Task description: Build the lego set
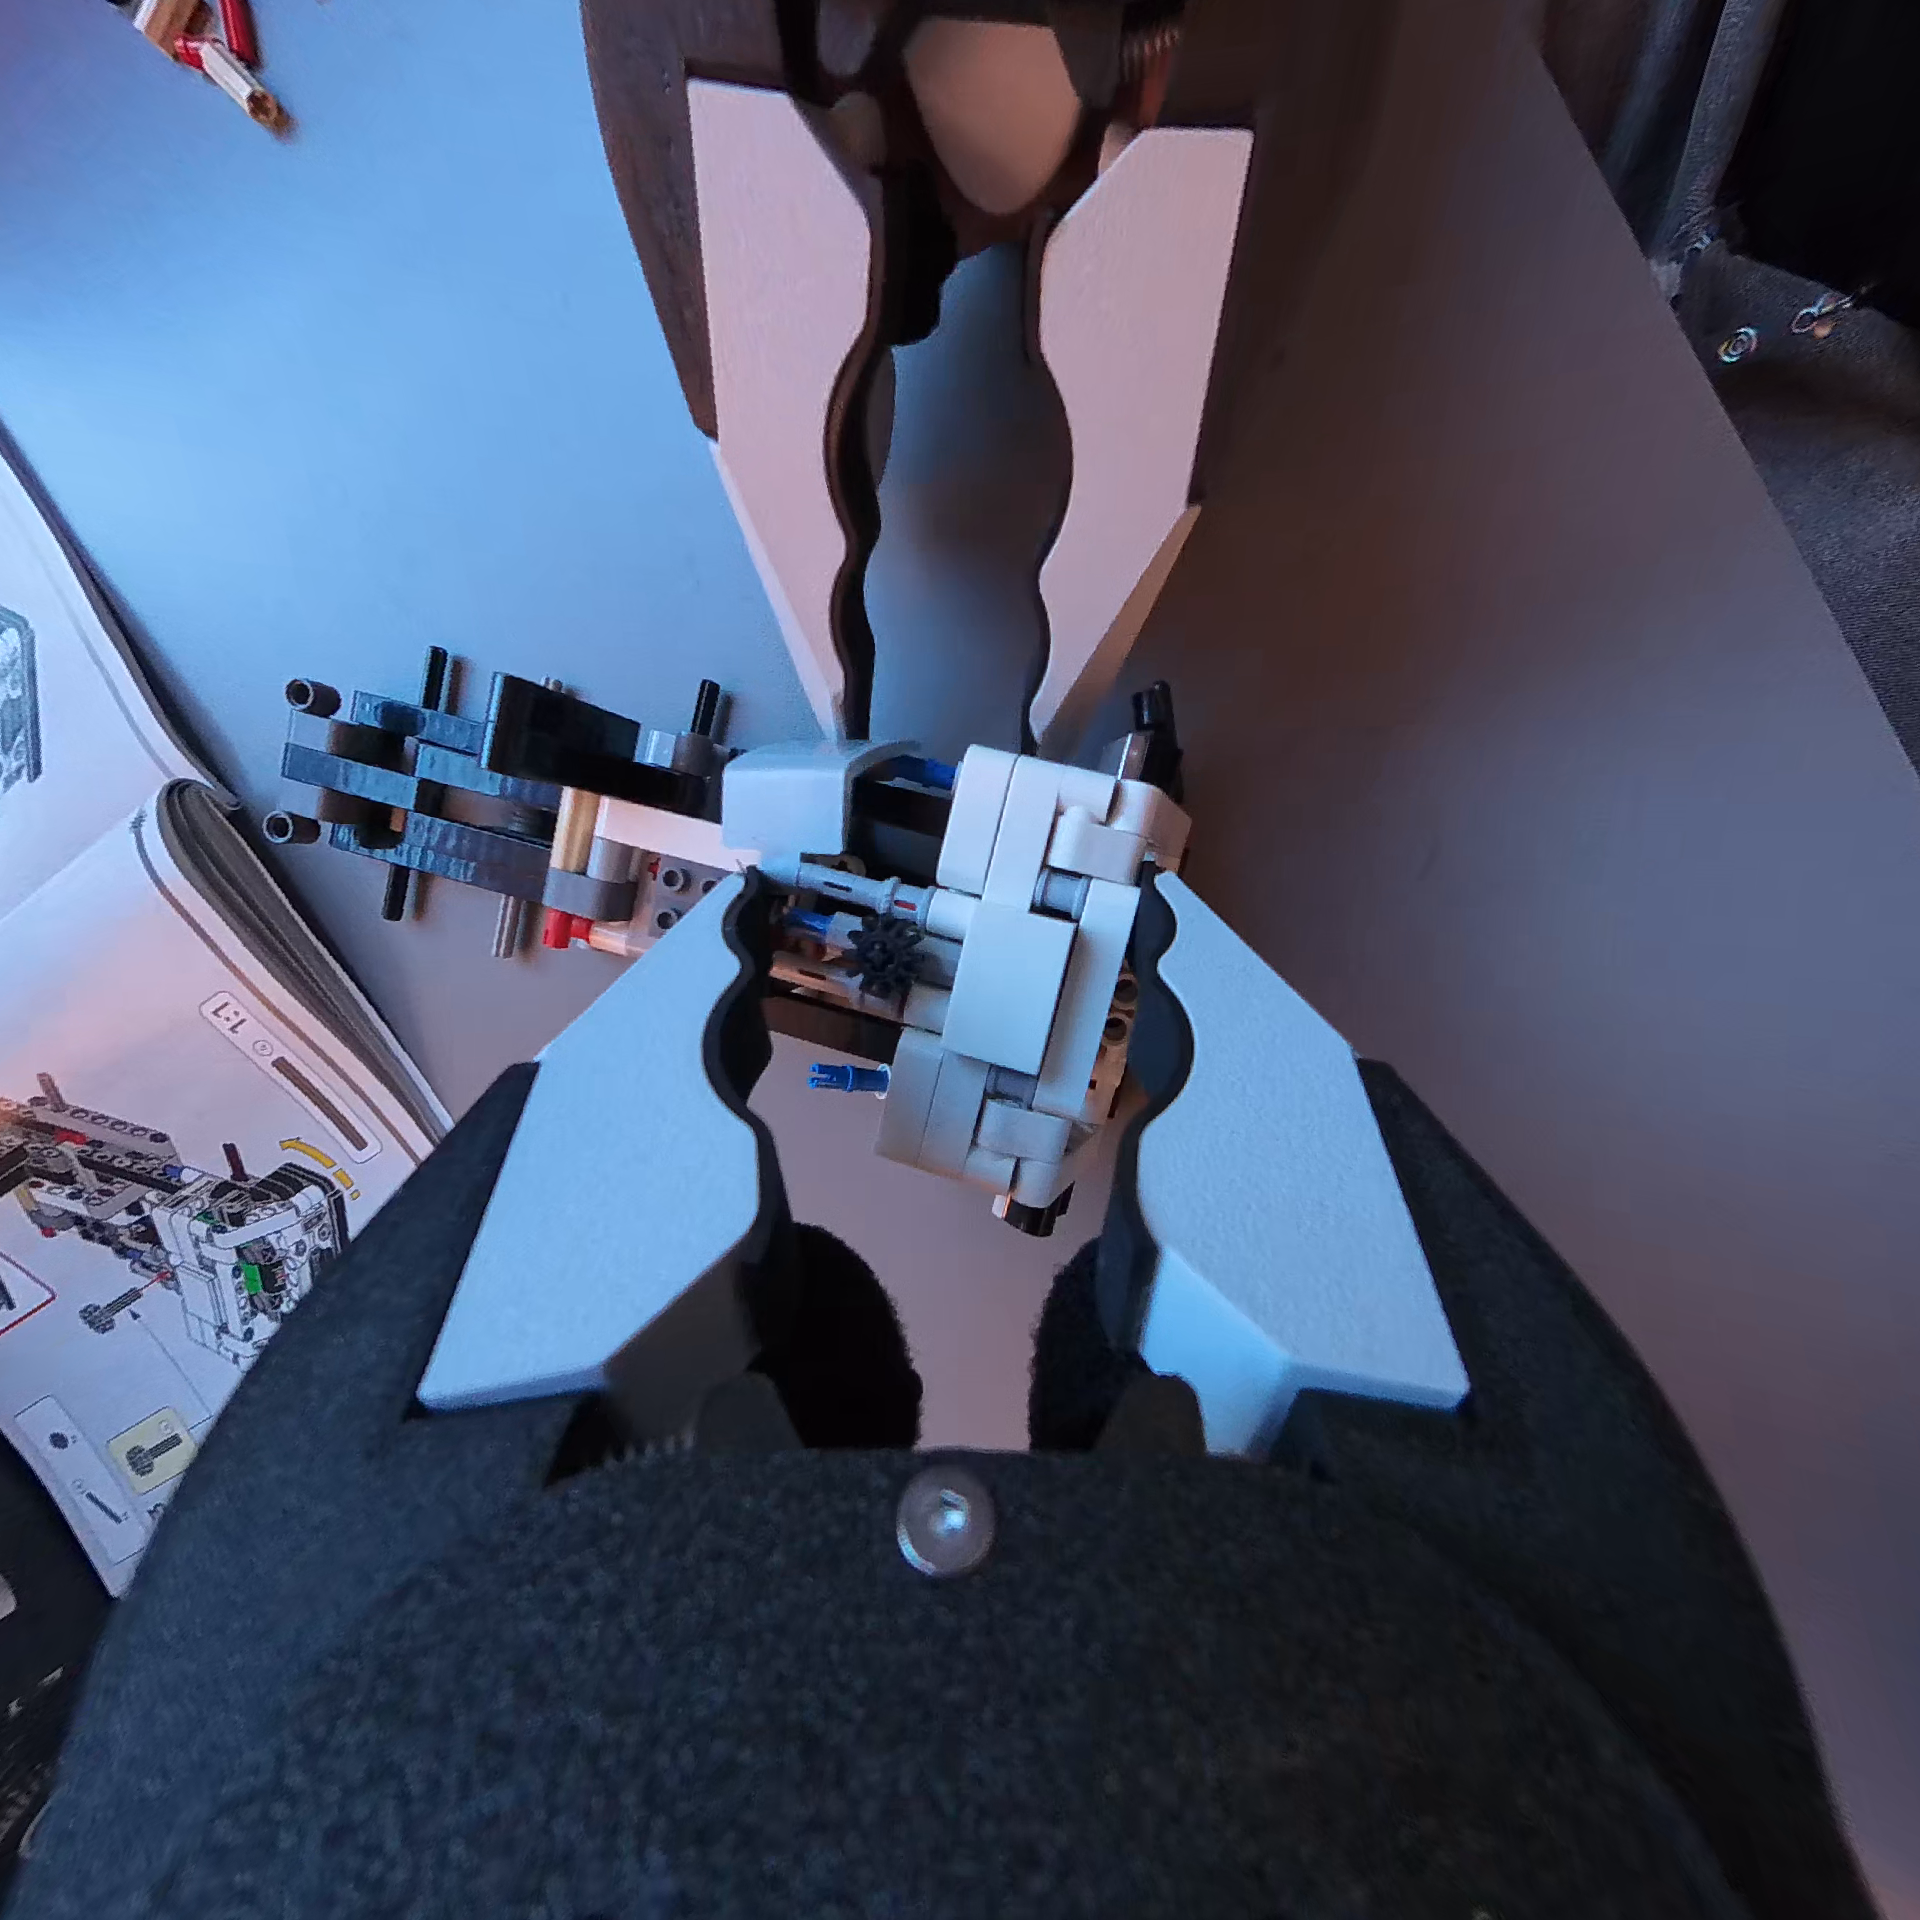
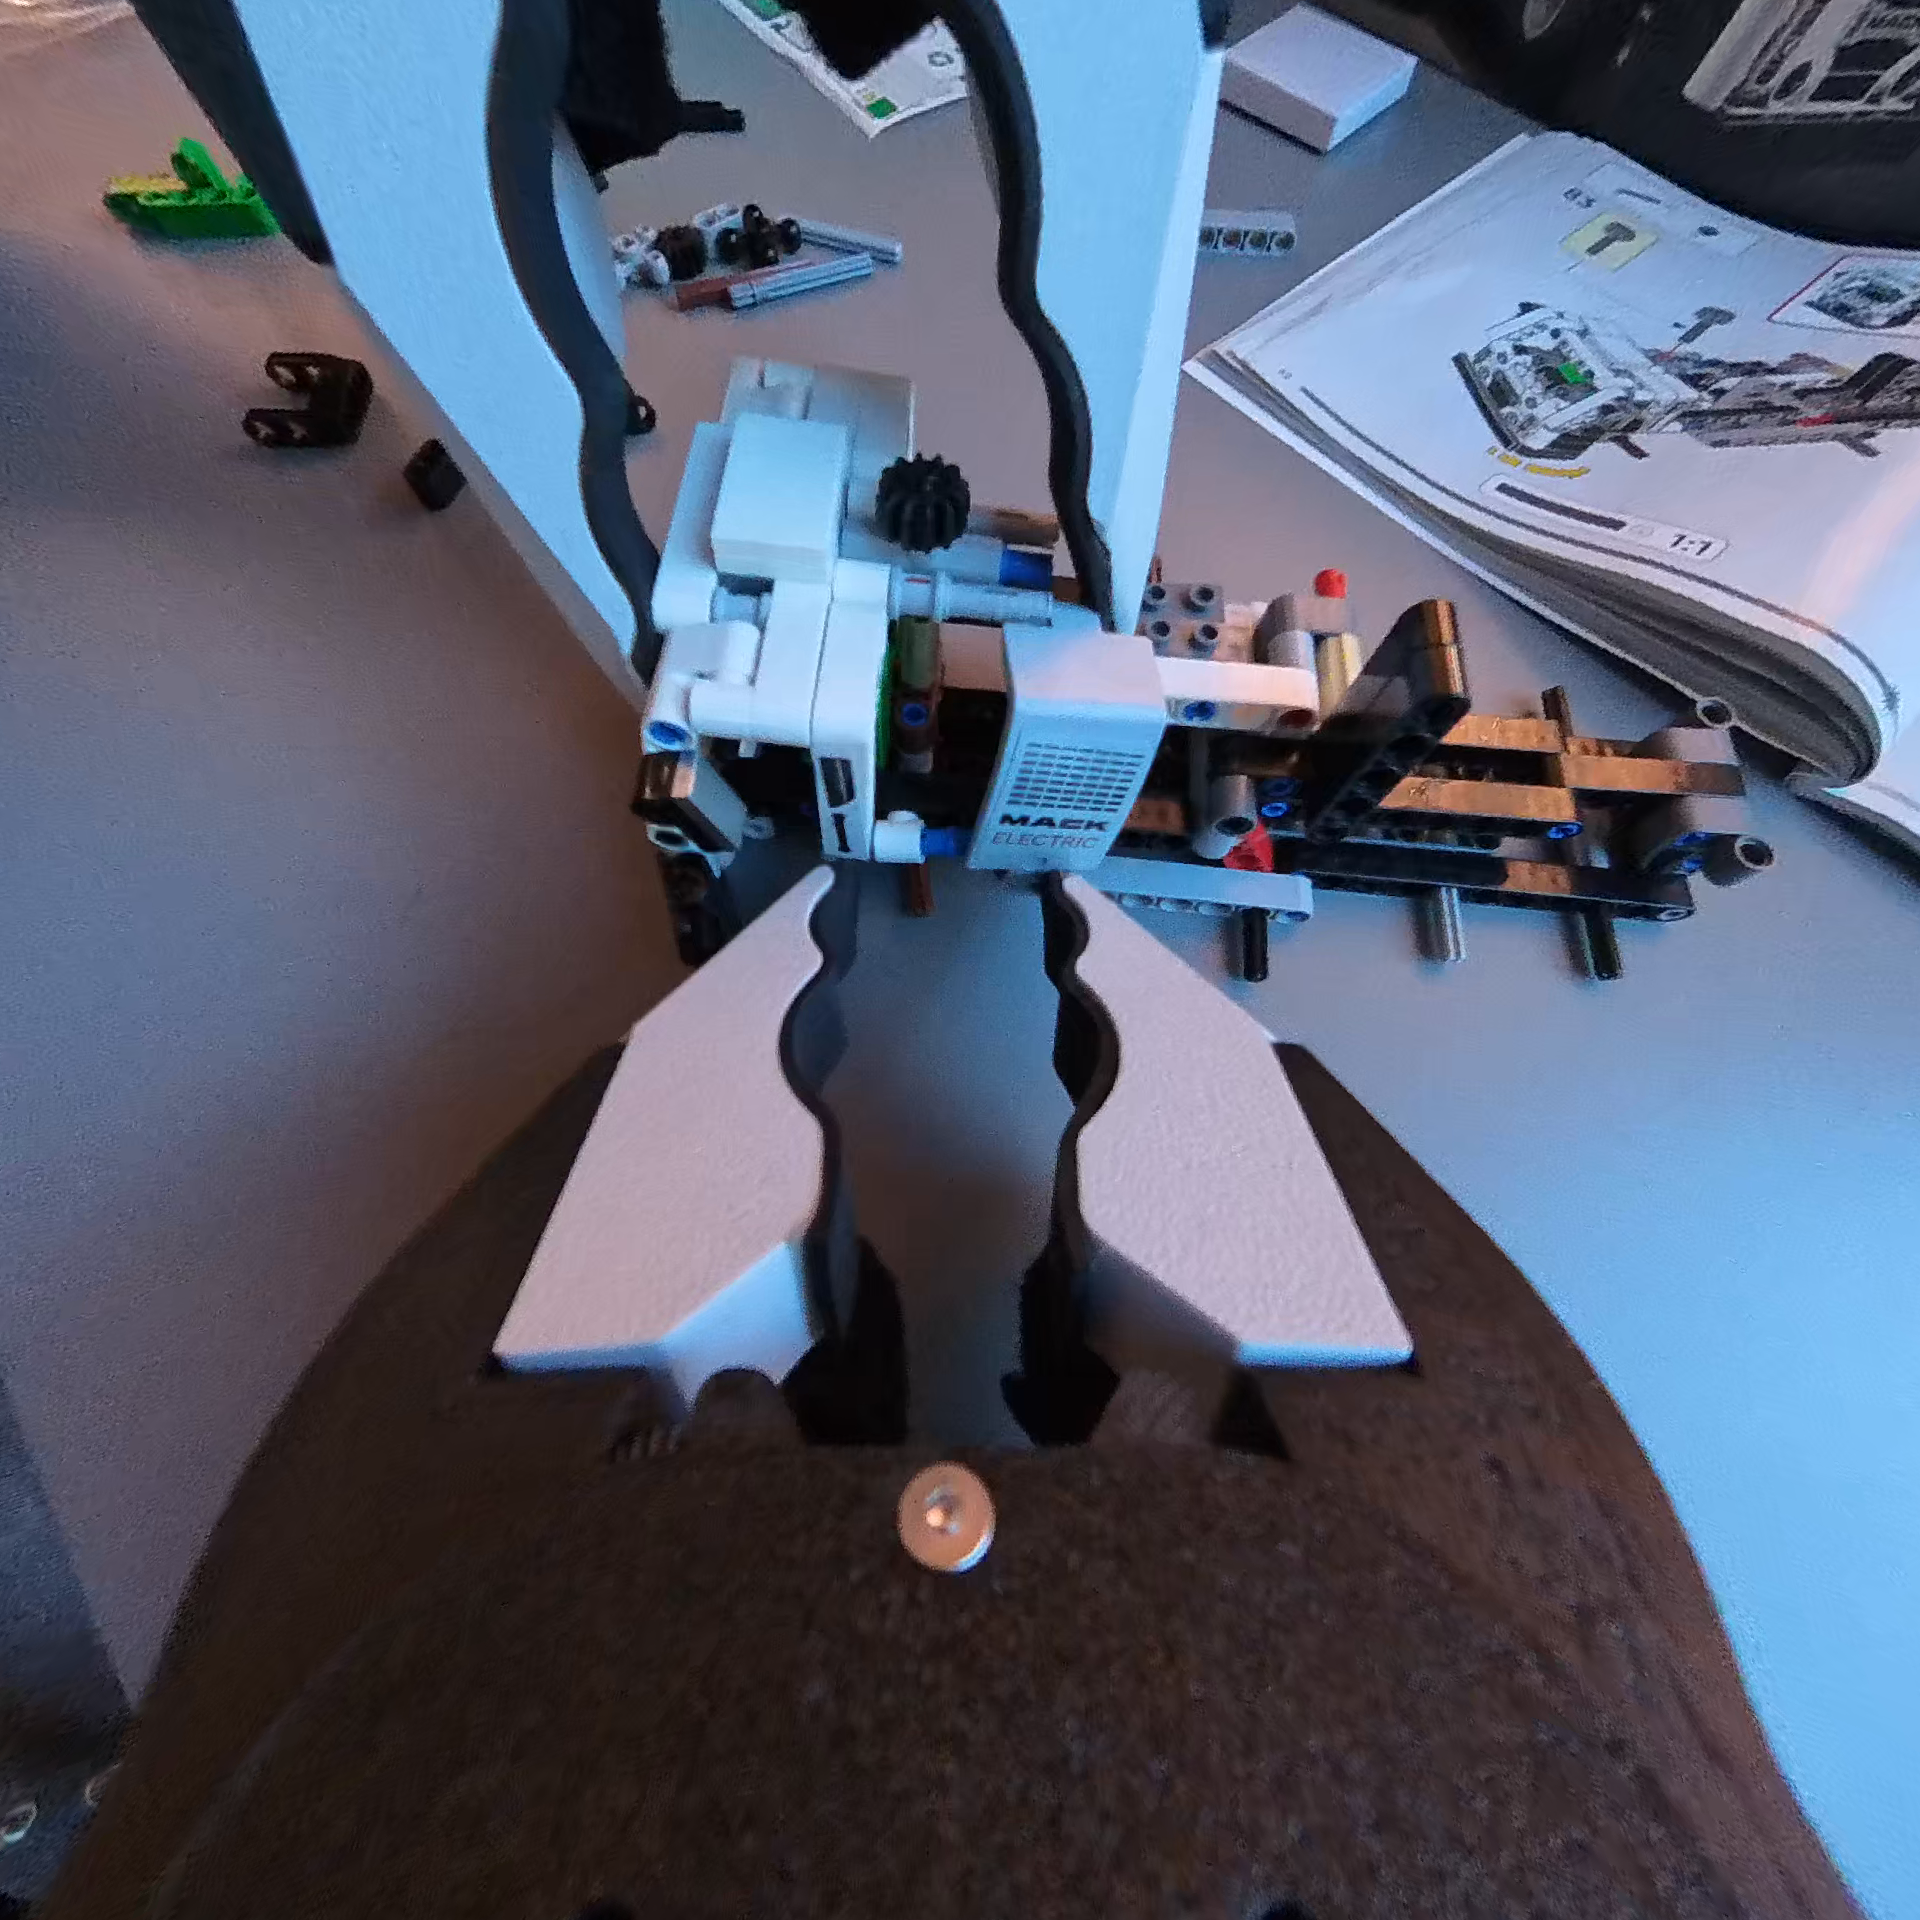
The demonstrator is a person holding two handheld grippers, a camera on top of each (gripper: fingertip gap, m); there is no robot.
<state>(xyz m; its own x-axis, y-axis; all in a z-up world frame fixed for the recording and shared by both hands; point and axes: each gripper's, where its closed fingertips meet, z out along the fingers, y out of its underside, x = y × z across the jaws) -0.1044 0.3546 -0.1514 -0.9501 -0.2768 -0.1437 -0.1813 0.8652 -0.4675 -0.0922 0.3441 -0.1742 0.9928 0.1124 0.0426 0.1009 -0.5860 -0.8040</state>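
A half-built Lego truck lies on the grey table: white cab [image 1: 1013, 935] [image 2: 779, 623], black chassis [image 1: 468, 800] [image 2: 1507, 800]. A small black gear [image 1: 883, 945] [image 2: 922, 502] sits on an axle on the cab. My left gripper [image 1: 951, 883] is closed around the cab, one finger on each side; it enters the right wrist view [image 2: 871, 639] from the top. My right gripper [image 2: 940, 878] is open and empty, its tips just short of the grey grille panel [image 2: 1070, 758]. In the left wrist view the right gripper [image 1: 940, 727] comes from the far side.
An open instruction booklet [image 1: 156, 1039] [image 2: 1558, 416] lies beside the chassis. Loose parts lie beyond: a green piece [image 2: 192, 197], black connectors [image 2: 307, 400], axles and pins [image 2: 758, 260], red and tan pieces [image 1: 223, 52]. The table edge [image 1: 1662, 436] runs close by. Less than 4 cm separates the two grippers' tips.
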